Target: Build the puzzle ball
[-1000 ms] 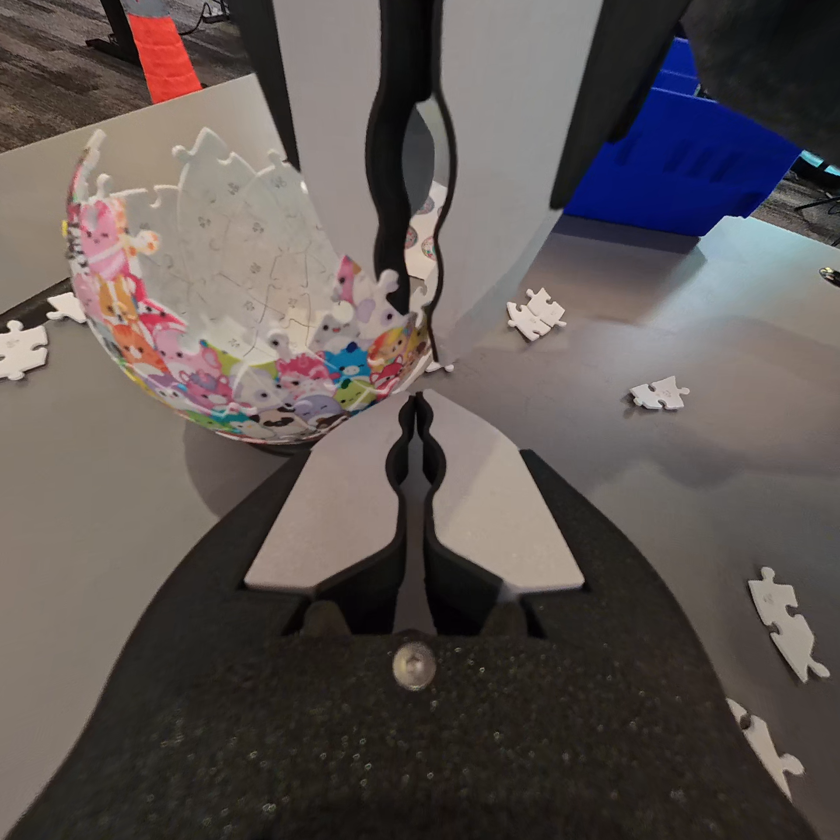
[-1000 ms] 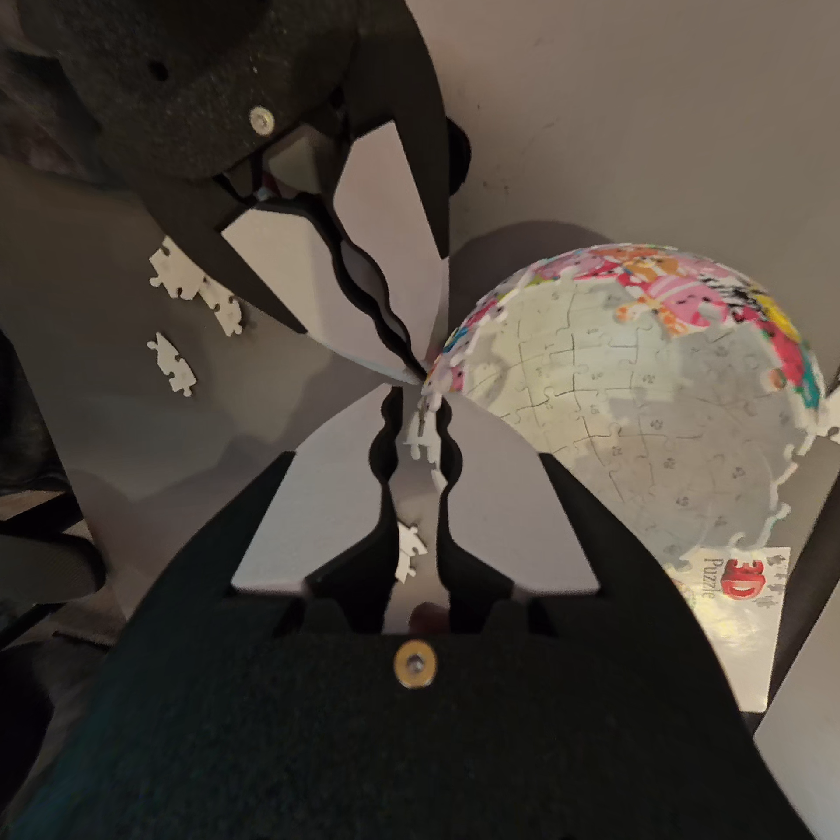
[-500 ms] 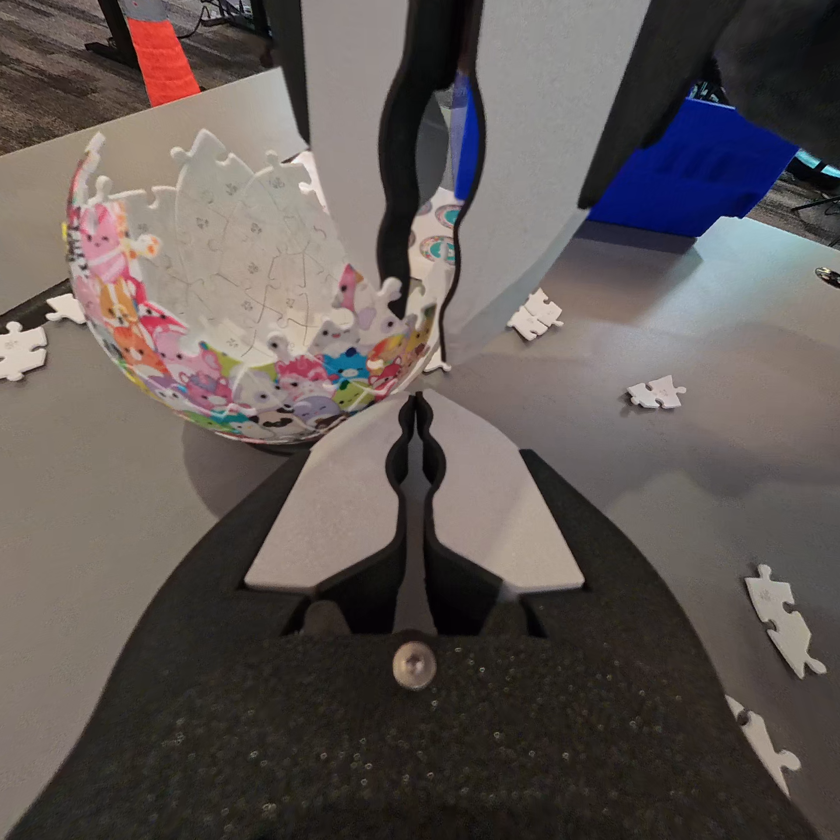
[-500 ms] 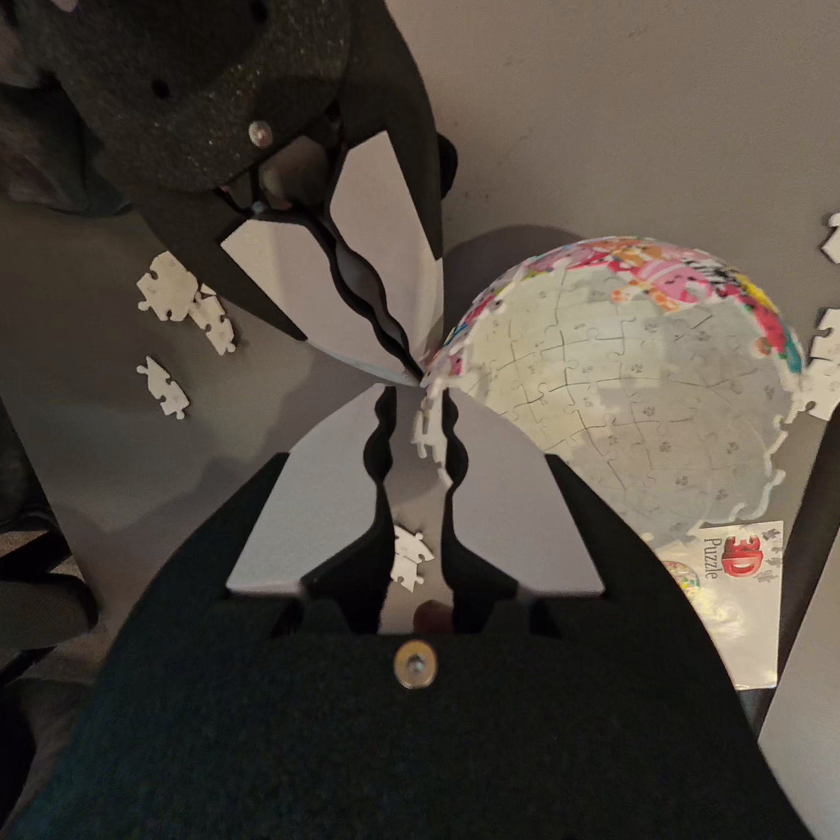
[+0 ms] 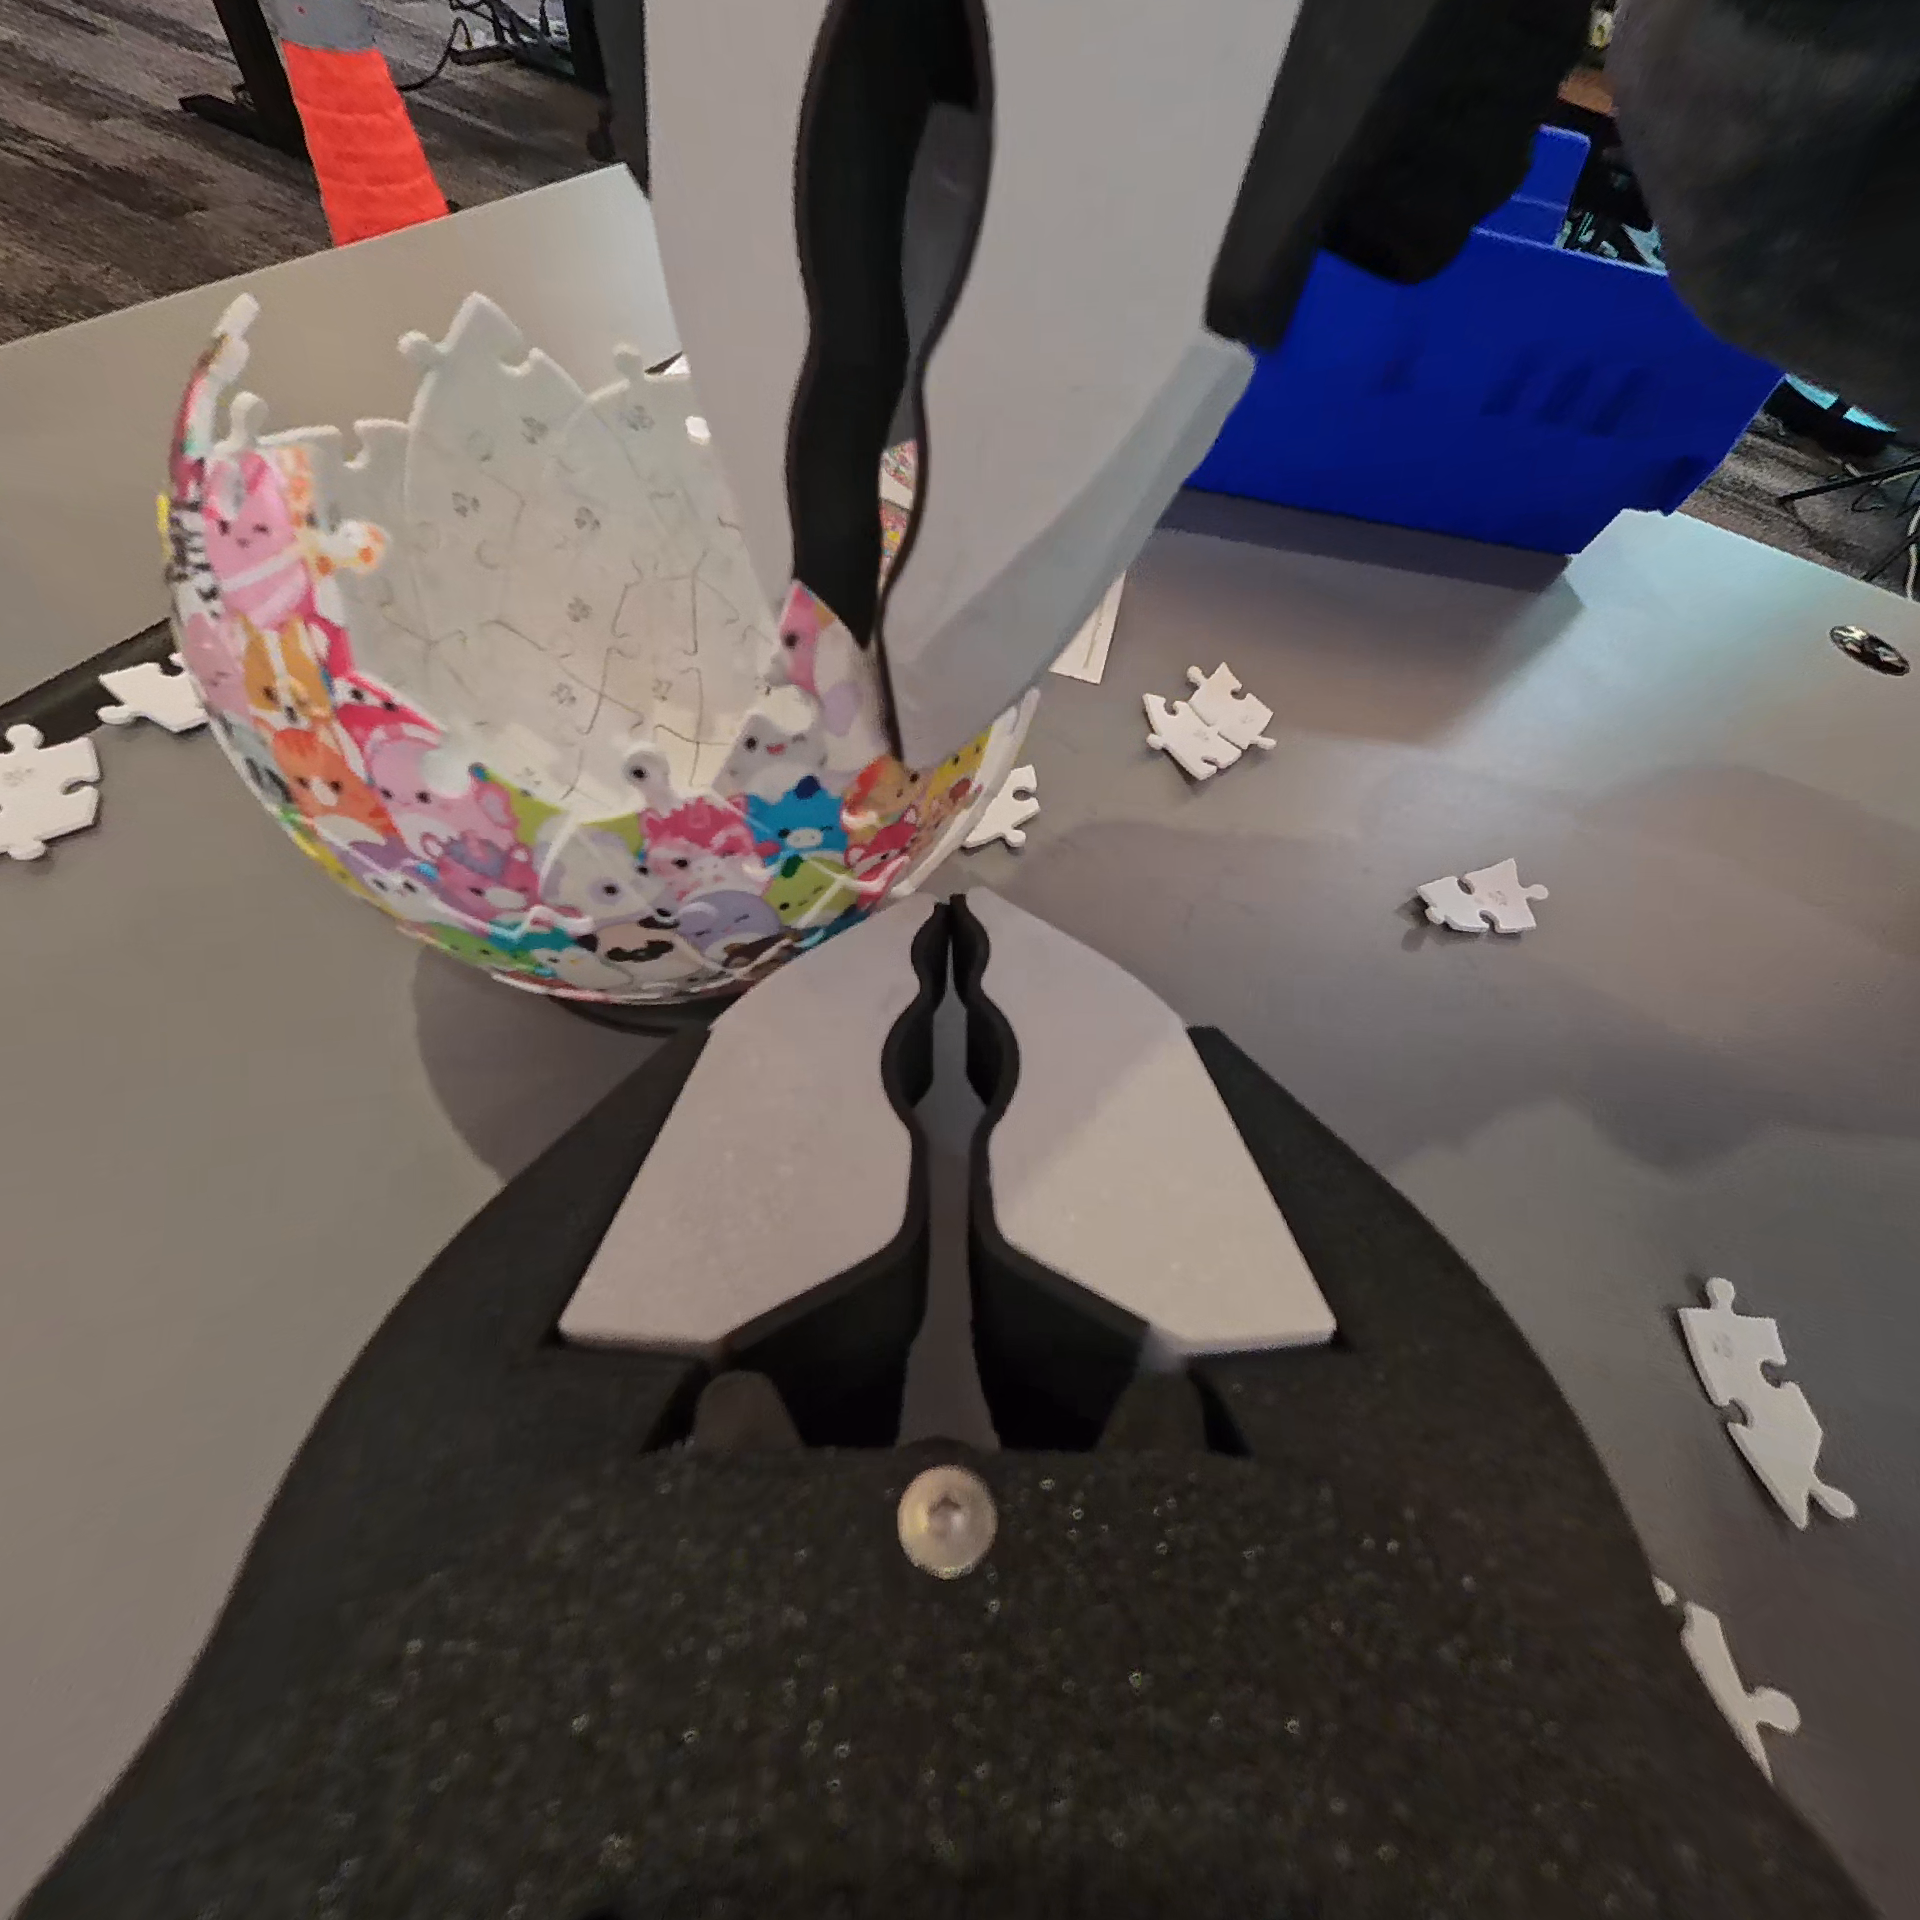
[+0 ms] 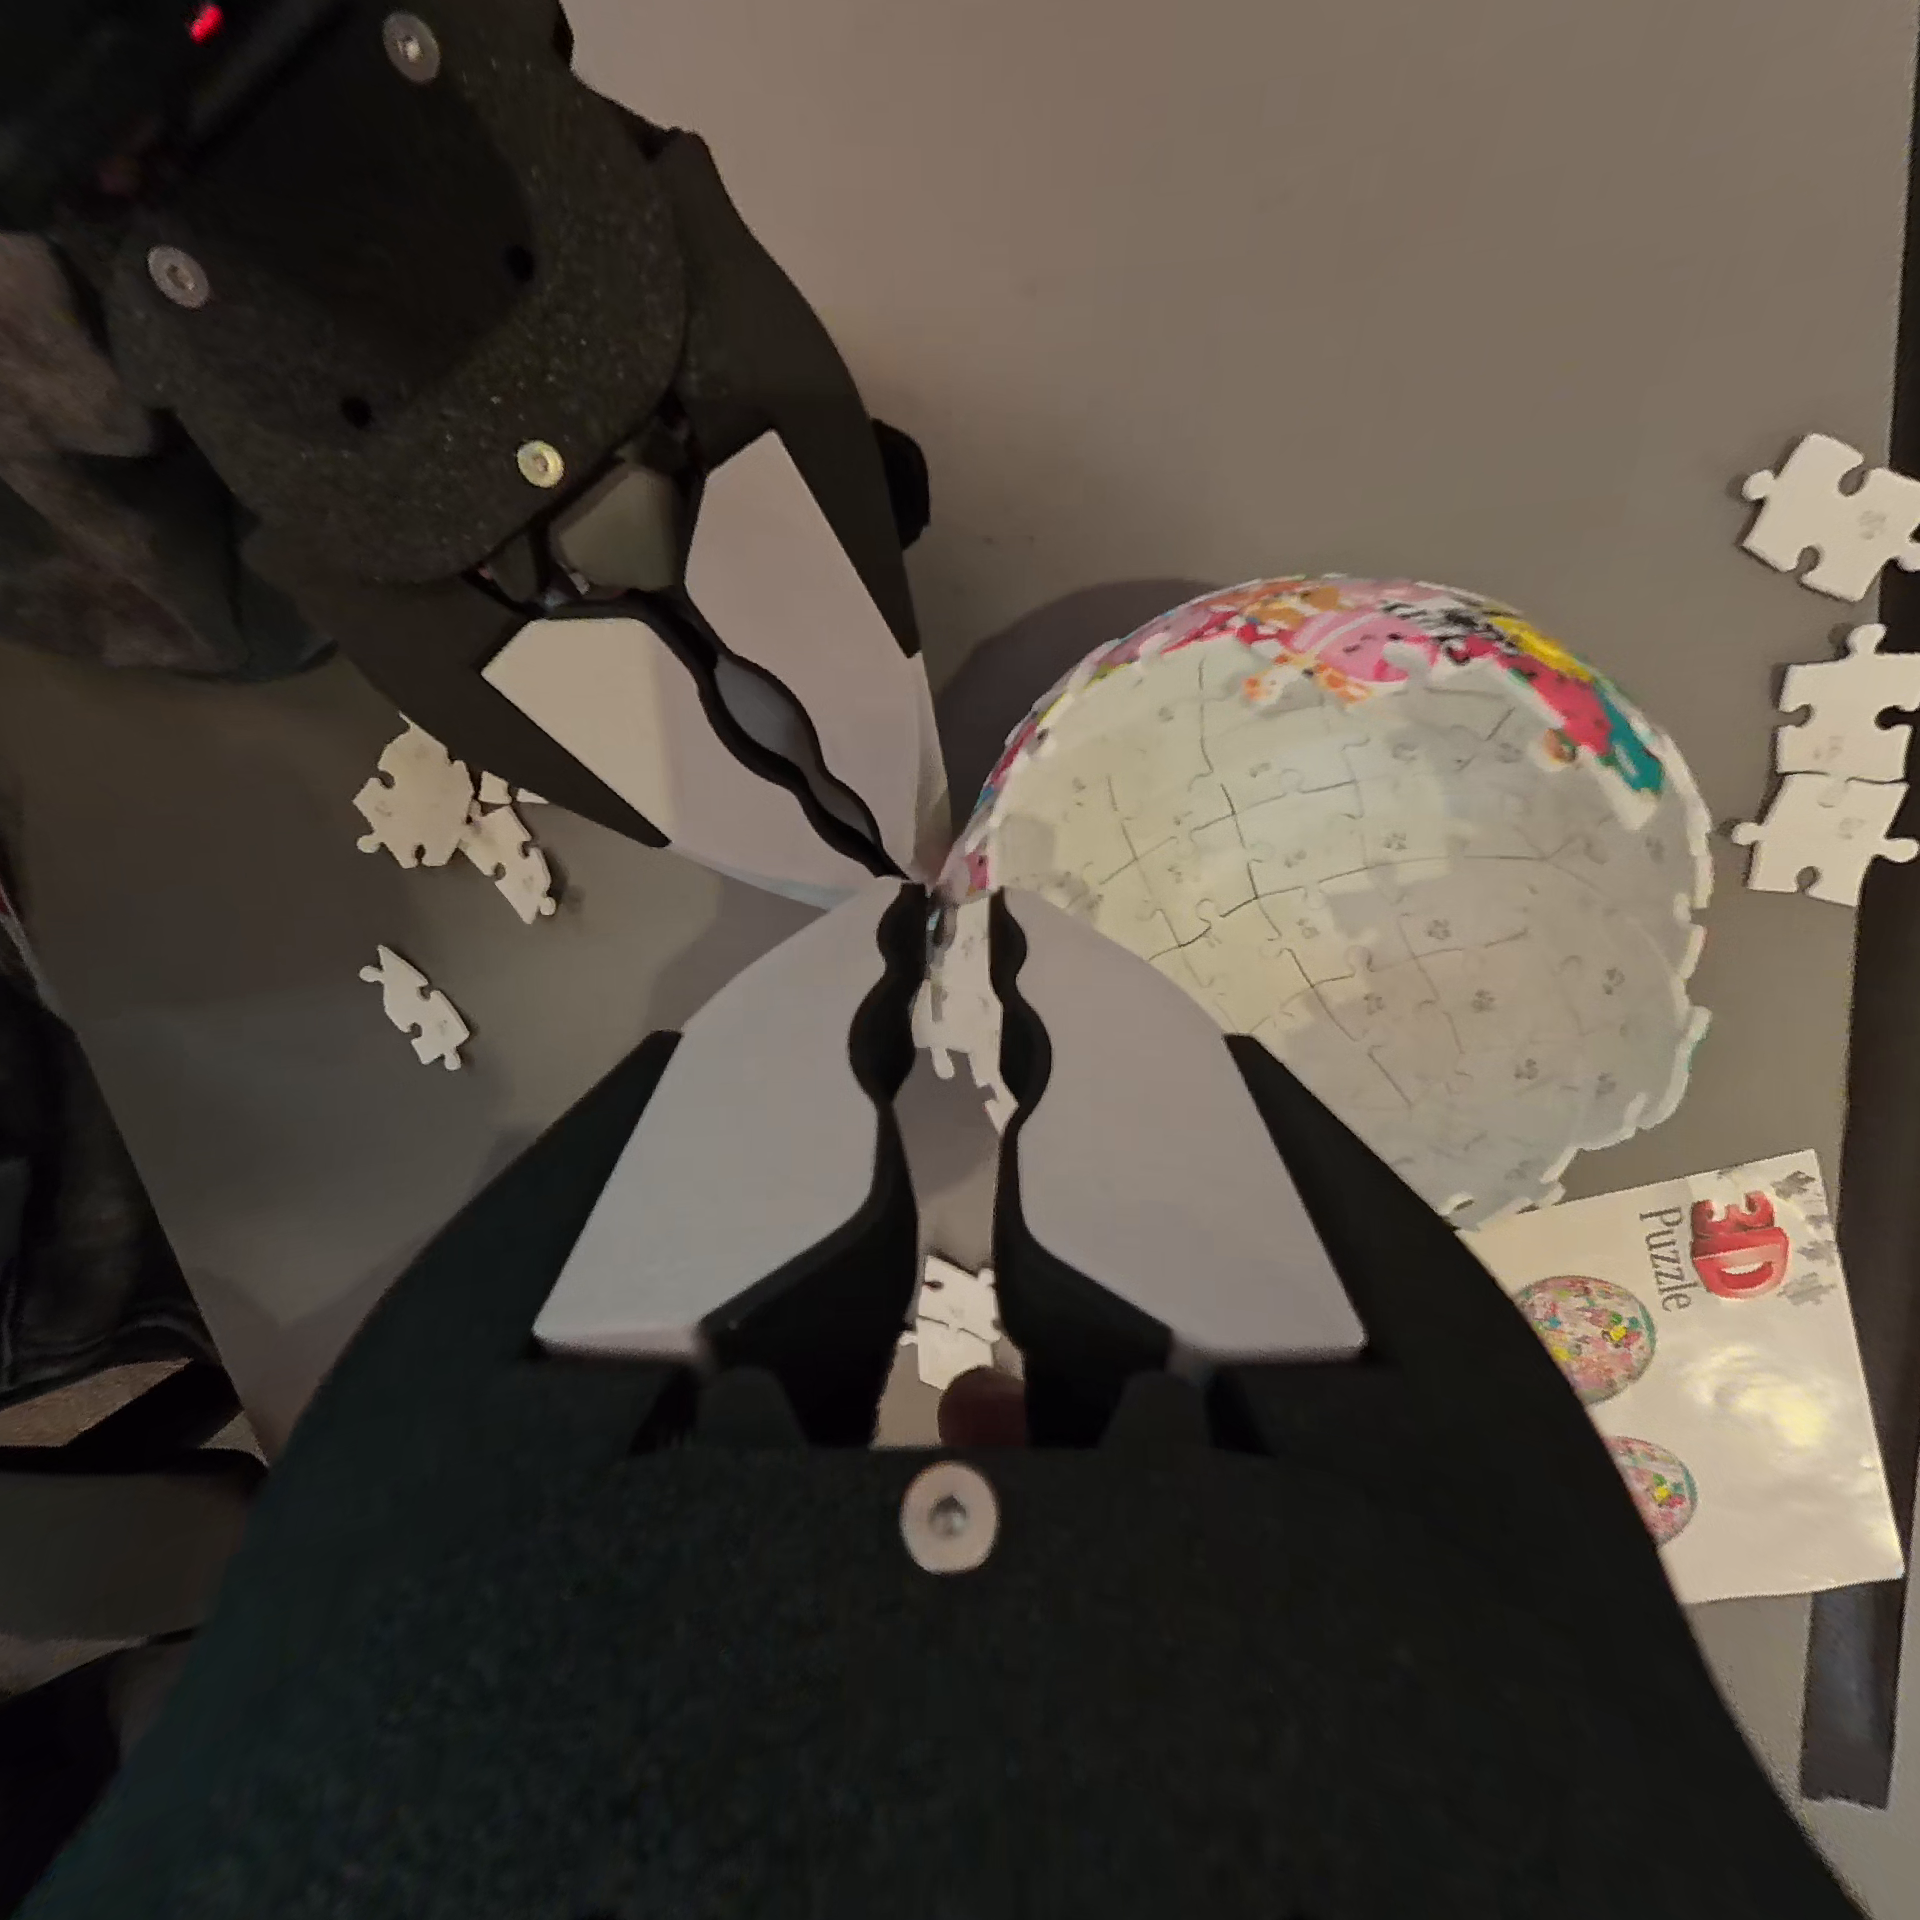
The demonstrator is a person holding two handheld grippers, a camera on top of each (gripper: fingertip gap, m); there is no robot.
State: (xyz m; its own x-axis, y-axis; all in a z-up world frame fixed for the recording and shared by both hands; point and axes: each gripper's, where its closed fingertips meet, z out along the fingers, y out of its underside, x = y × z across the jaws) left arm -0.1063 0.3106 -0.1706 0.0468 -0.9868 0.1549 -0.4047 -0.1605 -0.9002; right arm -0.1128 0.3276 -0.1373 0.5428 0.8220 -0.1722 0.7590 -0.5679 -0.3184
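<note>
The half-built puzzle ball (image 5: 499, 644) is an open shell, colourful outside and white inside, standing on the grey table (image 5: 260, 1039). It also shows in the right wrist view (image 6: 1351, 883). My right gripper (image 6: 956, 914) is shut on a white puzzle piece (image 6: 961, 1003) and holds it at the shell's near rim. In the left wrist view the right gripper (image 5: 888, 727) comes down from above onto that rim. My left gripper (image 5: 951, 920) is shut and empty, with its tips against the outside of the shell just below the rim; it also shows in the right wrist view (image 6: 899, 868).
Loose white pieces lie face down around the ball (image 5: 1210, 722), (image 5: 1481, 894), (image 5: 1756, 1392), (image 5: 47, 790), (image 6: 1839, 520), (image 6: 447, 821). A printed leaflet (image 6: 1714, 1371) lies beside the ball. A blue bin (image 5: 1455, 416) stands at the table's far edge. It is some 15 cm from my left tips to the ball (image 5: 1210, 722).
My right gripper has shifted its piece slightly left onto the ball's rim, and its camera has pulled back. My left gripper has stayed nearly still, shut against the shell.
</note>
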